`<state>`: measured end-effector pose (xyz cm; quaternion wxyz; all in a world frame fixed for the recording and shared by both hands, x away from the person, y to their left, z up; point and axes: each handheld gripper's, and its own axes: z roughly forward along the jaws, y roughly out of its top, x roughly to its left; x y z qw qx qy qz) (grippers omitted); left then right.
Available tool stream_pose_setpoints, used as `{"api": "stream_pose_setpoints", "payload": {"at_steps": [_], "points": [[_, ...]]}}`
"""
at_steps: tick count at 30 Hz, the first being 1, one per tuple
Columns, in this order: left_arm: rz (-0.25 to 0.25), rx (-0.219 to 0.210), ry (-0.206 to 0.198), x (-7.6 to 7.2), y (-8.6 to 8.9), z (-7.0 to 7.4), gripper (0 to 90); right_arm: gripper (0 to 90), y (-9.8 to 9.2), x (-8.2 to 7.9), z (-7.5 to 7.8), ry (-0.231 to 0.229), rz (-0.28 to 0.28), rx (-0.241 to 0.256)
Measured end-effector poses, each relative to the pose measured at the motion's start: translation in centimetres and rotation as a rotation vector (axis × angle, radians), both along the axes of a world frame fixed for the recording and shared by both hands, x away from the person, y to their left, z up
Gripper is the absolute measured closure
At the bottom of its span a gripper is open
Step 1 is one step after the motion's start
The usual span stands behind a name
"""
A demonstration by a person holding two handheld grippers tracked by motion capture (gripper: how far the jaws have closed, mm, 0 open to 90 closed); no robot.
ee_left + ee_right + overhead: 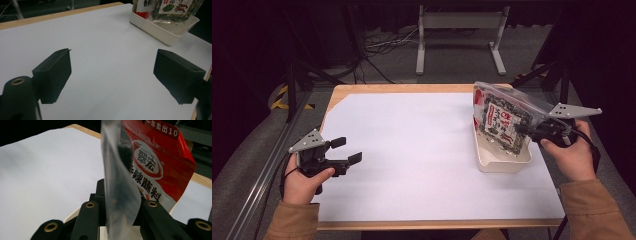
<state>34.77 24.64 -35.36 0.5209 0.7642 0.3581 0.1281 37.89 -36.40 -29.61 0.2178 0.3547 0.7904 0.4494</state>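
— So, how far is the work at this moment?

— I think it is in the middle. The right gripper (pixel 521 131) has its jaws closed on the edge of a clear packet (pixel 503 121) with dark seasoning inside. This packet stands tilted in the white tray (pixel 504 162), at the right side of the desk (pixel 412 150). In the right gripper view a red packet (pixel 160 162) stands just behind the clear one.

— Is the clear packet in or out of the tray?

— Its lower part seems to be inside the tray; whether it touches the bottom, I cannot tell. So the grasp is done, and the lifting or the placing is left.

— And the other hand?

— The left gripper (pixel 346 150) hovers at the left side, well apart from the tray. Its jaws are wide and hold nothing.
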Motion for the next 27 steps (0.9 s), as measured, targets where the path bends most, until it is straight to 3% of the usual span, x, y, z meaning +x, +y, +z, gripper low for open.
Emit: {"api": "stream_pose_setpoints", "payload": {"at_steps": [22,27], "points": [[-0.01,0.007,0.012,0.1,-0.2,-0.1,14.7,74.9,0.1,-0.3,-3.1,0.012,-0.023,0.039],[-0.007,0.01,0.012,0.0,-0.1,-0.2,14.6,75.2,-0.9,-0.1,-3.8,0.009,-0.033,0.078]]}}
